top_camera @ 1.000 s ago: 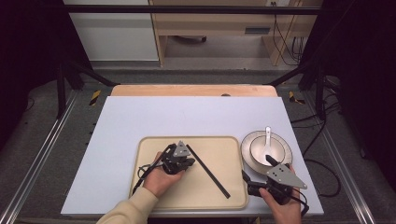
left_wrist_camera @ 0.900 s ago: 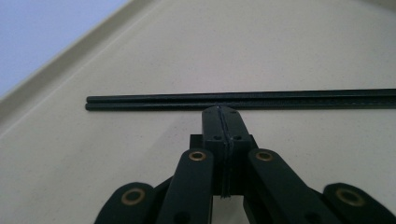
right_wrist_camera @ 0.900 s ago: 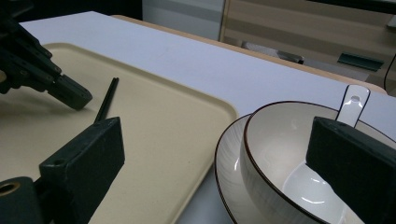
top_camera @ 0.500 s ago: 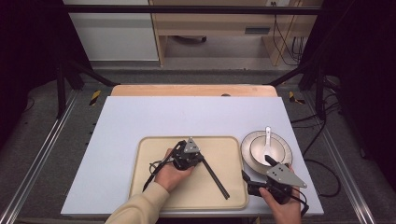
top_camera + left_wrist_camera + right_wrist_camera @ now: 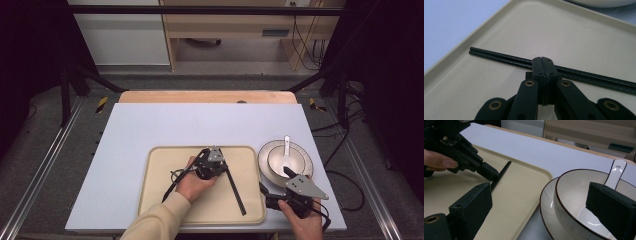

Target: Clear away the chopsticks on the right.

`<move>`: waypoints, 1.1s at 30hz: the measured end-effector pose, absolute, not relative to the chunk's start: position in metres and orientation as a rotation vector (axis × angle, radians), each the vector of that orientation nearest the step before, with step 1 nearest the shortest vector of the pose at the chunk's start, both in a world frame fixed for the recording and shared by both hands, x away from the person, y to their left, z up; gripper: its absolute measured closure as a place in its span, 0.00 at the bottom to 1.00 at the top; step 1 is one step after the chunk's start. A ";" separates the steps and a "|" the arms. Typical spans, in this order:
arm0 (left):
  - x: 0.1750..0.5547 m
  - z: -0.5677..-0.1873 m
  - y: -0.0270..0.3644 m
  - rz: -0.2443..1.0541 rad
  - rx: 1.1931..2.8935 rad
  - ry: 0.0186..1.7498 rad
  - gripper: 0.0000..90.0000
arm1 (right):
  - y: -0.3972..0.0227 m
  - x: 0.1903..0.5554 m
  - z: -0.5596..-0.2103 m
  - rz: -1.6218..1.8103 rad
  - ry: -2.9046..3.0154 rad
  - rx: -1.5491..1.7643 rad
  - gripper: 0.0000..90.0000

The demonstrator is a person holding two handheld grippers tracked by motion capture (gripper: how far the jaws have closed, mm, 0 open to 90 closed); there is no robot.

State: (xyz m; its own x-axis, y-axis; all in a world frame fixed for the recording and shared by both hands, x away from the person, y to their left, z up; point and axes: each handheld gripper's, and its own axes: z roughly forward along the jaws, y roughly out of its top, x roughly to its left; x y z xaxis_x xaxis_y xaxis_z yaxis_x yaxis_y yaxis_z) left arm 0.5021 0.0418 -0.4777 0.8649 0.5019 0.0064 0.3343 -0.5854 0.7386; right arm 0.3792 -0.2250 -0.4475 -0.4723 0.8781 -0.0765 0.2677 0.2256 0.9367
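Right now, two grippers are working over one beige tray that is lying in the lower middle of the high view, on a pale blue table. On the tray two black chopsticks are lying side by side, touching along their length; in the left gripper view they are running as a pair from the middle left down to the right edge.

The left gripper is sitting near the centre of the high view, its jaws pressed fully together with nothing between them. In its own view the closed tips are resting right at the chopsticks, just in front of them; whether they are actually touching, I cannot tell.

The right gripper is hovering at the lower right, at the tray's right edge, and its jaws are standing wide apart, holding nothing. In its own view one jaw is over the tray and the other over the bowl.

To the right of the tray one plate is carrying one bowl, and one white spoon is leaning inside the bowl.
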 end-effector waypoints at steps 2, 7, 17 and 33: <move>0.502 -0.478 0.037 0.265 2.244 0.594 0.99 | -0.225 0.379 -0.448 1.252 1.876 1.054 0.07; 0.503 -0.478 0.030 0.263 2.256 0.564 0.99 | -0.225 0.379 -0.448 1.252 1.876 1.065 0.08; 0.501 -0.478 0.018 0.240 2.248 0.516 0.99 | -0.226 0.379 -0.448 1.248 1.879 1.067 0.08; 0.480 -0.466 0.021 0.205 2.265 0.444 1.00 | -0.225 0.380 -0.448 1.241 1.881 1.055 0.08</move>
State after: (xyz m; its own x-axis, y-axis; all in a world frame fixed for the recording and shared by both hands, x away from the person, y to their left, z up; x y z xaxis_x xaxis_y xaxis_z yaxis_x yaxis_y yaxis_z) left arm 0.4804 0.0211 -0.4663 0.9252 0.3794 0.0047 0.2495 -0.6177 0.7458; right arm 0.3796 -0.2253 -0.4479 -0.4715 0.8782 -0.0798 0.2719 0.2309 0.9342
